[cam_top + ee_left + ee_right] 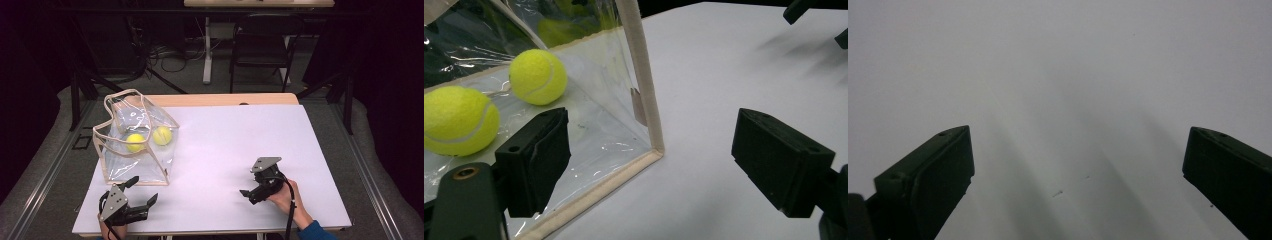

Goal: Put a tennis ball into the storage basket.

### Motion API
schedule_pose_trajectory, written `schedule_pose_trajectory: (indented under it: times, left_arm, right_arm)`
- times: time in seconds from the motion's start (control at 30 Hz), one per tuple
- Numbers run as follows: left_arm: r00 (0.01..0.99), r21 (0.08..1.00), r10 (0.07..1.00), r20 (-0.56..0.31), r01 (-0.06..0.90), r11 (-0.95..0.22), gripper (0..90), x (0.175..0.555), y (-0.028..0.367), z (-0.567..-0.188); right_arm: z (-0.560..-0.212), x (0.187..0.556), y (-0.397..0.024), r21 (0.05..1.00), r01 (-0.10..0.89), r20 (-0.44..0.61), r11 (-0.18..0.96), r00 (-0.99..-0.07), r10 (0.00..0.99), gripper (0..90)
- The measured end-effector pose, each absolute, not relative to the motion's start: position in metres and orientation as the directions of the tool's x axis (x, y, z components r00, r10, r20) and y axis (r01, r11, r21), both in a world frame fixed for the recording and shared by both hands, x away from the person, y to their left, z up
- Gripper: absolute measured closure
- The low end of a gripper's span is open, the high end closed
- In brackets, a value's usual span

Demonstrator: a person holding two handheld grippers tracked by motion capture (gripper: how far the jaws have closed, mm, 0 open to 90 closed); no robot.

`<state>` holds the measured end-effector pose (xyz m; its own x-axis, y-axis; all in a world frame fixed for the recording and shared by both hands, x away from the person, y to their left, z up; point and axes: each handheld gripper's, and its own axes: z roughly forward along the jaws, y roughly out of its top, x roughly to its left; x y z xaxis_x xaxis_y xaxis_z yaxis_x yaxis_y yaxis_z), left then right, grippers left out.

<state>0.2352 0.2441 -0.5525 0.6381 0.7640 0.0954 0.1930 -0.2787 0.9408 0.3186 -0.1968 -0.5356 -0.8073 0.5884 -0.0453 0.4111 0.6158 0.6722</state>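
A clear plastic bag (137, 145) with cream fabric piping along its edges and handles stands upright on the left part of the white surface (225, 145). Its walls are crinkled and glossy, catching reflections, and its top gapes open with the two looped handles slumping outward. Inside lie two yellow-green tennis balls (135, 142), side by side and close together; the one on the right (162, 135) sits slightly farther back. In the left gripper view the balls (459, 120) show their fuzzy felt and pale curved seams, resting on the bag's transparent floor, and the bag's near corner (655, 147), where an upright strip of piping meets the bottom strip, stands between the jaws.

The left claw (142, 192) lies low at the near left edge of the surface, just in front of the bag's bottom edge. Its jaws are spread wide and grasp nothing; one jaw is right against the bag's clear wall in its own view, though whether it touches cannot be told.

The right claw (245, 192), held in a hand (282, 196) with a blue sleeve behind it, rests well apart from the bag on the near right of the surface. Its jaws (1073, 170) are likewise released, with only bare white surface between them.
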Motion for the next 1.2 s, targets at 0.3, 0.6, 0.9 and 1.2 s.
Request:
schedule_pose_trajectory:
  times: [0.3,0.6,0.9,1.2]
  left_arm:
    - [0.639,0.94,0.763,0.096,0.194,-0.28,16.0,0.235,0.244,-0.553]
    - [0.639,0.939,0.764,0.097,0.195,-0.282,16.0,0.236,0.244,-0.553]
    - [0.641,0.937,0.761,0.1,0.196,-0.288,16.0,0.236,0.244,-0.553]
    - [0.641,0.936,0.761,0.101,0.197,-0.291,16.0,0.236,0.244,-0.553]
  right_arm:
    - [-0.544,0.312,-0.204,0.678,0.426,-0.034,0.599,-0.796,0.604,0.0]
    - [-0.552,0.305,-0.211,0.682,0.444,-0.02,0.581,-0.783,0.621,0.0]
    - [-0.555,0.299,-0.216,0.69,0.453,-0.018,0.565,-0.77,0.638,0.0]
    - [-0.556,0.297,-0.218,0.699,0.449,-0.015,0.557,-0.769,0.639,0.0]
